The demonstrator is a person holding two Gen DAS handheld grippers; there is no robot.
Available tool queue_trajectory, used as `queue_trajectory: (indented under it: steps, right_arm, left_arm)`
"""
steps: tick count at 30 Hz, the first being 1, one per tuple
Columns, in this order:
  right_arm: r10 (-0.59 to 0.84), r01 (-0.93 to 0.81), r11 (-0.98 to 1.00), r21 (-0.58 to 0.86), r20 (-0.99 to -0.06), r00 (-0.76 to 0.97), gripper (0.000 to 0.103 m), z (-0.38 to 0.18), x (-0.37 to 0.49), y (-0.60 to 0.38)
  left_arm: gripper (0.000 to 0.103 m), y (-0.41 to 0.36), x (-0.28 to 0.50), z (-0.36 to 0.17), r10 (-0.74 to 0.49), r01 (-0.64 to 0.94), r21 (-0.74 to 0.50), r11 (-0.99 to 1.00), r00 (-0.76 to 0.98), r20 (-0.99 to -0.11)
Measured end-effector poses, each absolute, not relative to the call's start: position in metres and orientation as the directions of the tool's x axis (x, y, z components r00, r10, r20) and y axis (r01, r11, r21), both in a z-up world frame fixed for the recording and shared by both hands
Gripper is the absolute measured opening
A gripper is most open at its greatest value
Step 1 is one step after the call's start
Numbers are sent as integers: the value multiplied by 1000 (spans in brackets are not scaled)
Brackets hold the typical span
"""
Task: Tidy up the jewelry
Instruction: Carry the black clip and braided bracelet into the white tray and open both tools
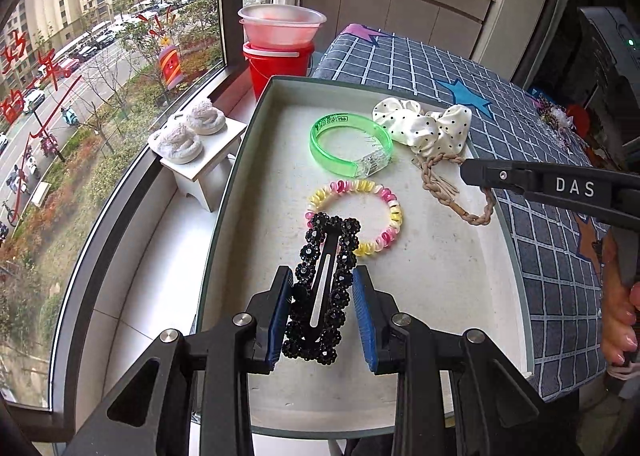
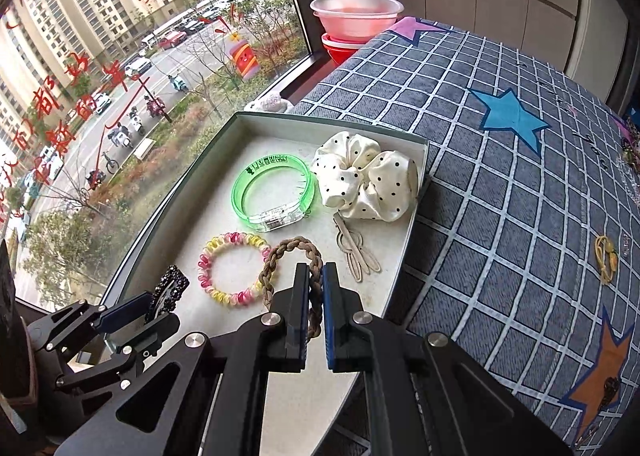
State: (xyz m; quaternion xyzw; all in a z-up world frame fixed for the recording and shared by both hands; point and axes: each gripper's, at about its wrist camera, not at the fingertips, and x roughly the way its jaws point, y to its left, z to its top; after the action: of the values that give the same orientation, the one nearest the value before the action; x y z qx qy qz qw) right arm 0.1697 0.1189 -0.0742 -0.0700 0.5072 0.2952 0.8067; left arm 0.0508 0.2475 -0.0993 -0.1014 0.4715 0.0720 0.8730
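A white tray [image 1: 440,276] holds a green bangle [image 1: 320,136], a polka-dot scrunchie [image 1: 424,124], a pink-yellow coil hair tie [image 1: 394,212] and a beige clip [image 2: 358,256]. My left gripper [image 1: 322,288] is shut on a black beaded hair clip [image 1: 324,288] just above the tray's near end; it also shows in the right wrist view [image 2: 168,292]. My right gripper [image 2: 315,280] is shut on a brown braided hair tie [image 2: 292,252] at the tray's right side; that tie also shows in the left wrist view [image 1: 452,192].
The tray rests on a bed with a blue checked, star-patterned cover [image 2: 520,184]. A yellow hair tie [image 2: 606,256] lies on the cover to the right. A red bucket with a bowl [image 1: 280,48] and a small stool with slippers [image 1: 196,136] stand by the window.
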Motion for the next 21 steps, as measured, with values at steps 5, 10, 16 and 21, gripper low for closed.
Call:
queue_trajectory:
  steps: [5, 10, 16, 21]
  right_arm:
    - [392, -537, 823, 188, -871, 295, 7, -87, 184, 129]
    - [377, -532, 827, 183, -883, 282, 7, -99, 191, 135]
    - [356, -543, 825, 158, -891, 282, 7, -106, 189, 140]
    - [346, -545, 824, 153, -898, 271, 7, -113, 189, 142]
  left_arm:
    - [39, 251, 59, -107, 37, -229, -98, 969, 523, -851]
    - [39, 251, 59, -113, 38, -220, -87, 972, 508, -861]
    - [39, 248, 60, -115, 60, -215, -56, 975, 500, -864]
    - [39, 245, 61, -114, 78, -215, -35, 976, 494, -866]
